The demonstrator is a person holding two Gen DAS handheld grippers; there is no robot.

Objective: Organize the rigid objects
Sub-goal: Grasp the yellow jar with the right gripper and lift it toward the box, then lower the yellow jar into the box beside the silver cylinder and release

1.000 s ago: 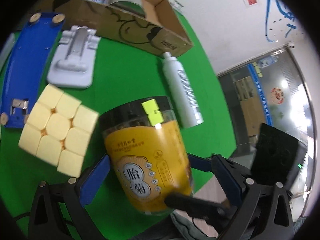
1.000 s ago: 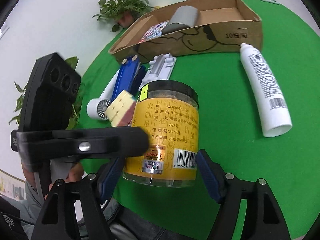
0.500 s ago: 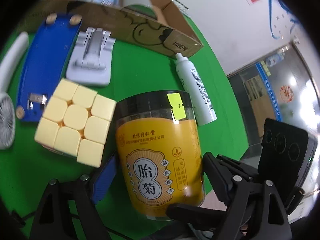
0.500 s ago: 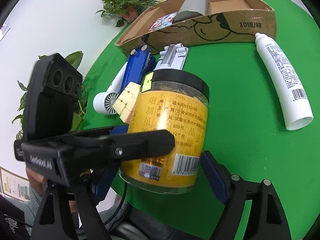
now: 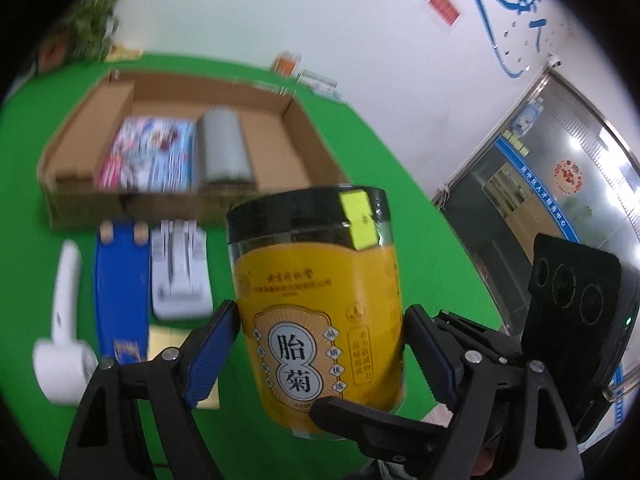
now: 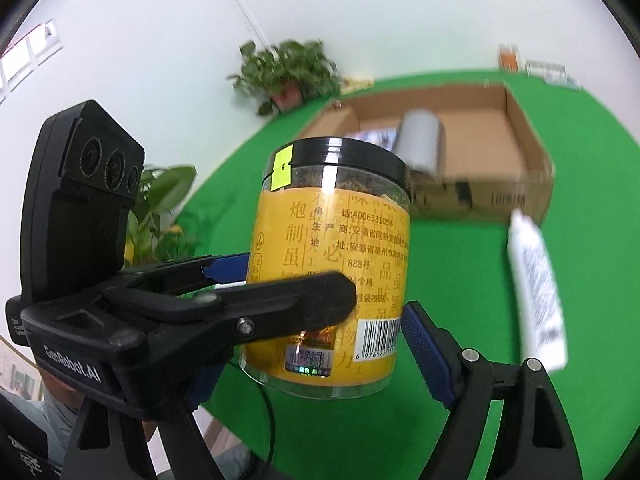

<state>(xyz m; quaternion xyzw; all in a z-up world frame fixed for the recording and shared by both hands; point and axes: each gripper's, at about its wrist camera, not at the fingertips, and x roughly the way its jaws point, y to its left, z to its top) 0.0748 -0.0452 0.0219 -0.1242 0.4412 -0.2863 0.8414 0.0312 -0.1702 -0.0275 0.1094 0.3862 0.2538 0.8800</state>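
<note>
Green cloth [image 5: 360, 152] below; both my tongs, left [image 5: 320, 344] & right [image 6: 316, 336], clamp jar [image 5: 316, 300] w/ crossed grips so it stays upright, box [image 5: 304, 136] ahead.

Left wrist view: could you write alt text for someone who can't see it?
A yellow-labelled jar with a black lid is held off the green table between the blue-padded fingers of the left gripper. Behind it, an open cardboard box holds a grey cylinder and a colourful booklet.
</note>
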